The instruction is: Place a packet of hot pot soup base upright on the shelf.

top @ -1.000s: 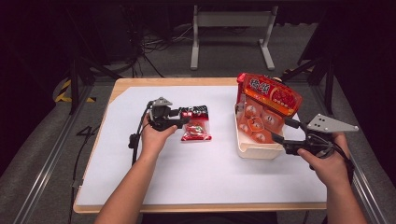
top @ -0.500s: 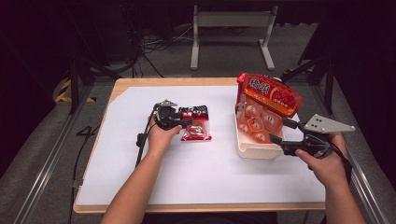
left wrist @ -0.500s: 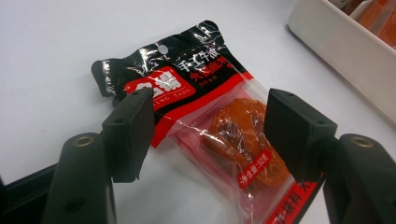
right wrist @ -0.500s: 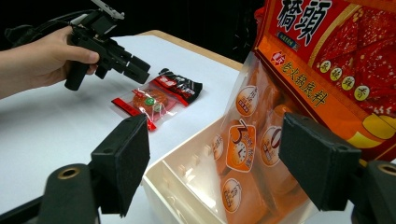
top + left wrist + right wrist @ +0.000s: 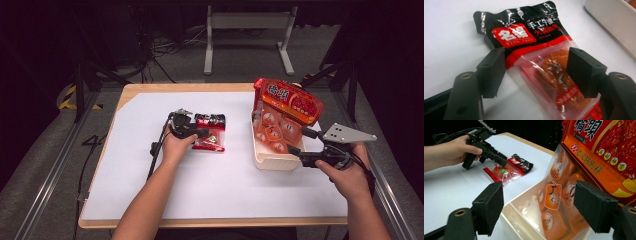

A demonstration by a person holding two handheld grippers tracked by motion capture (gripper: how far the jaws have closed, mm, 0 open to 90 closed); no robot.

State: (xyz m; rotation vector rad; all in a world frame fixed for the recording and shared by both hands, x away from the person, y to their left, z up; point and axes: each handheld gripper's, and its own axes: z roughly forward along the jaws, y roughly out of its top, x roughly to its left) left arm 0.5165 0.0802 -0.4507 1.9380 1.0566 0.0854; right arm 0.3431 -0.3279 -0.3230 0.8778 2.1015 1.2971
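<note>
- The small red-and-black plastic snack packet (image 5: 534,65) with a clear window lies flat on the white sheet of the table (image 5: 150,200), left of the middle — by our reading it is the thing to be picked up, and it has not yet left the surface.
- Our left claw (image 5: 537,72) is down over it with its jaws spread wide, one black pad on each side of the packet; in the left gripper view the pads (image 5: 491,72) stand at the packet's edges but do not press on it, so there is no grip yet.
- In the high view the left claw (image 5: 202,133) rests at the packet's (image 5: 210,132) left edge, the hand right behind it.
- To the right, well apart from the packet, stands the cream rectangular plastic bin (image 5: 270,161) with a large orange-and-red printed bag (image 5: 285,115) leaning upright in it.
- Our right claw (image 5: 296,150) waits at the bin's near right corner — jaws spread, nothing between them; the right gripper view looks past its pads at the bag (image 5: 604,152) and the bin (image 5: 521,217).
- We judge the work early: the approach is done. Closing on the packet, lifting it and, probably, carrying it across to the bin are all left.
</note>
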